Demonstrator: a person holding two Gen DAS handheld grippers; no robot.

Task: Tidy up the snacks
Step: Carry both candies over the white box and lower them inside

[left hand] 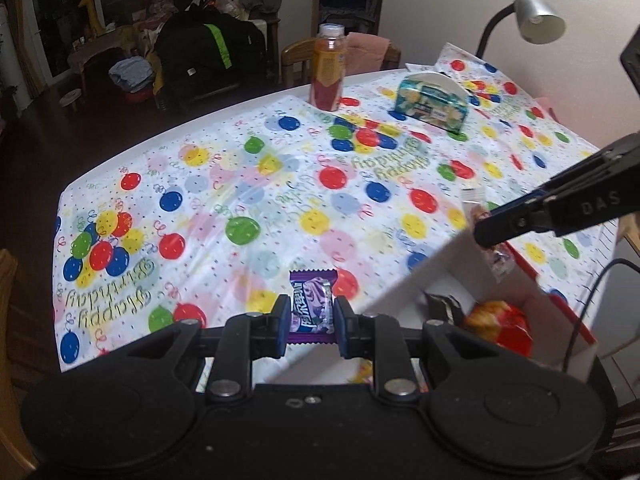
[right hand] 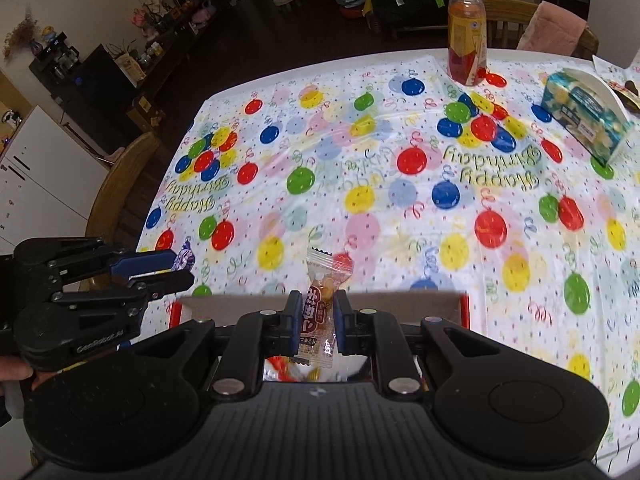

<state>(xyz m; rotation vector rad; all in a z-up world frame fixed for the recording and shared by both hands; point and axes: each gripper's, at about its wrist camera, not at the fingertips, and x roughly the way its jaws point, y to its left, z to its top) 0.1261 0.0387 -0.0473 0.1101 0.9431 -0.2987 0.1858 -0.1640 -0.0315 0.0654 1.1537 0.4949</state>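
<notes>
Left wrist view: left gripper [left hand: 308,315] clamped on purple candy [left hand: 311,307], above tablecloth [left hand: 224,184].
Right wrist view: right gripper [right hand: 317,316] clamped on clear-wrapped snack [right hand: 320,308], over box [right hand: 424,298].
Box contents: red snack bag [left hand: 500,328], dark wrapper [left hand: 442,306].

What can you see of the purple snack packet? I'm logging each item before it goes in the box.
The purple snack packet is a small glossy foil wrapper with white lettering and crimped ends. It is pinched upright between the blue pads of the left tool, lifted off the balloon tablecloth, just left of the open box.
</notes>
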